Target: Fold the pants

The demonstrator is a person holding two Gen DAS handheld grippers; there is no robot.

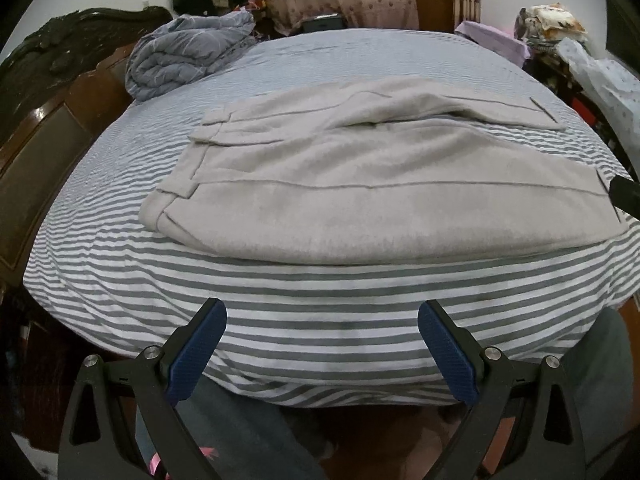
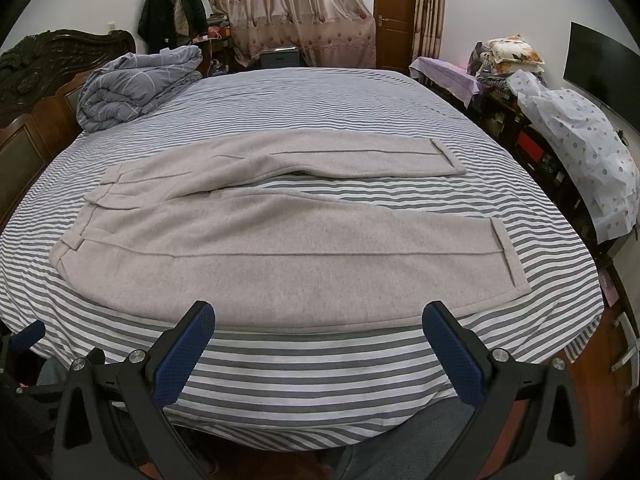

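Light grey pants (image 2: 248, 248) lie flat on the striped bed sheet (image 2: 320, 364), waistband to the left, both legs running right and spread apart at the cuffs. In the left wrist view the pants (image 1: 360, 184) fill the middle of the bed. My left gripper (image 1: 322, 316) is open and empty, above the sheet near the bed's front edge, short of the pants. My right gripper (image 2: 319, 318) is open and empty, its fingertips close to the near leg's front edge. A blue pad of the left gripper (image 2: 28, 334) shows at the far left of the right wrist view.
A rolled grey quilt (image 2: 136, 84) lies at the bed's back left by the dark wooden headboard (image 2: 36, 80). Cluttered furniture with a patterned cover (image 2: 580, 152) stands along the right side. Curtains (image 2: 288, 12) and a door (image 2: 394, 12) are at the back.
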